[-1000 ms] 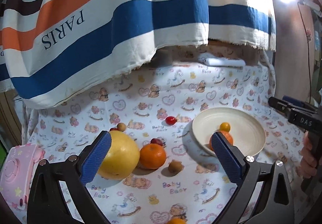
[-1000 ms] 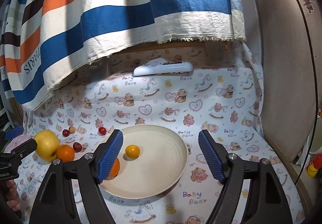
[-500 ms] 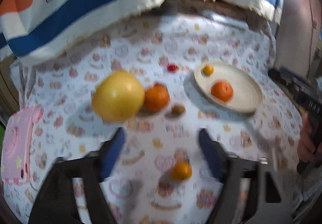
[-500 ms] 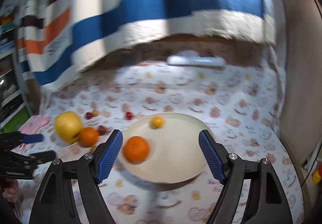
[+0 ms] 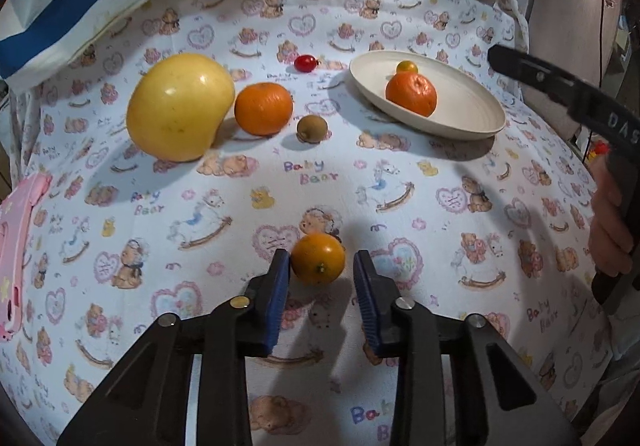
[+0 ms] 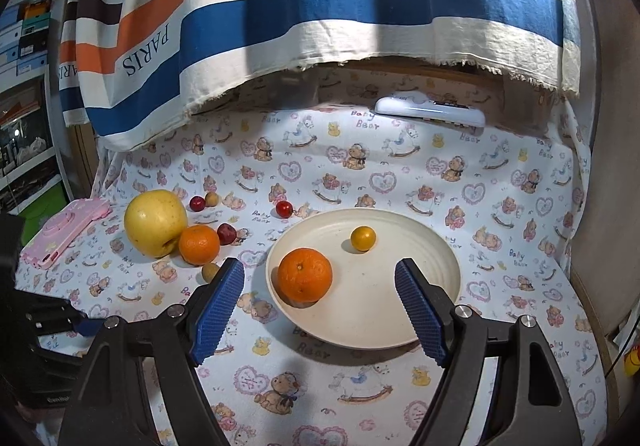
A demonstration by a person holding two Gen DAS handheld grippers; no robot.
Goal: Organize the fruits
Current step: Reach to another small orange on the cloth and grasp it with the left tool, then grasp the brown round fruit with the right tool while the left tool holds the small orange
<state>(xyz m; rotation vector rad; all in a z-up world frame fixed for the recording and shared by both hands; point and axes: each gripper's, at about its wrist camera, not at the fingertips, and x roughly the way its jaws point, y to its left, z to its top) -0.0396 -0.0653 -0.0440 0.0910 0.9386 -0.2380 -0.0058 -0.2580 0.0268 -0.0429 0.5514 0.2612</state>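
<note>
A small orange fruit (image 5: 318, 258) lies on the bear-print cloth between the fingertips of my left gripper (image 5: 321, 258). Its jaws are closing; the left pad touches the fruit and a gap shows at the right pad. A cream plate (image 5: 460, 117) (image 6: 400, 334) holds an orange (image 6: 305, 276) and a small yellow fruit (image 6: 363, 238). My right gripper (image 6: 319, 264) hangs open above the plate's near side, holding nothing. To the left sit a big yellow fruit (image 5: 180, 105), an orange (image 5: 263, 108), a kiwi (image 5: 312, 128) and a red cherry tomato (image 5: 305, 62).
A pink case (image 6: 64, 234) lies at the cloth's left edge. A white device (image 6: 430, 111) sits at the back under a hanging striped cloth (image 6: 280, 5). More small red and tan fruits (image 6: 197, 203) lie behind the yellow fruit. A hand (image 5: 612, 230) holds the right gripper at right.
My left gripper tipped down and sank to the small orange fruit at the front, and its jaws narrowed around it. The right gripper slid sideways over the plate, still open.
</note>
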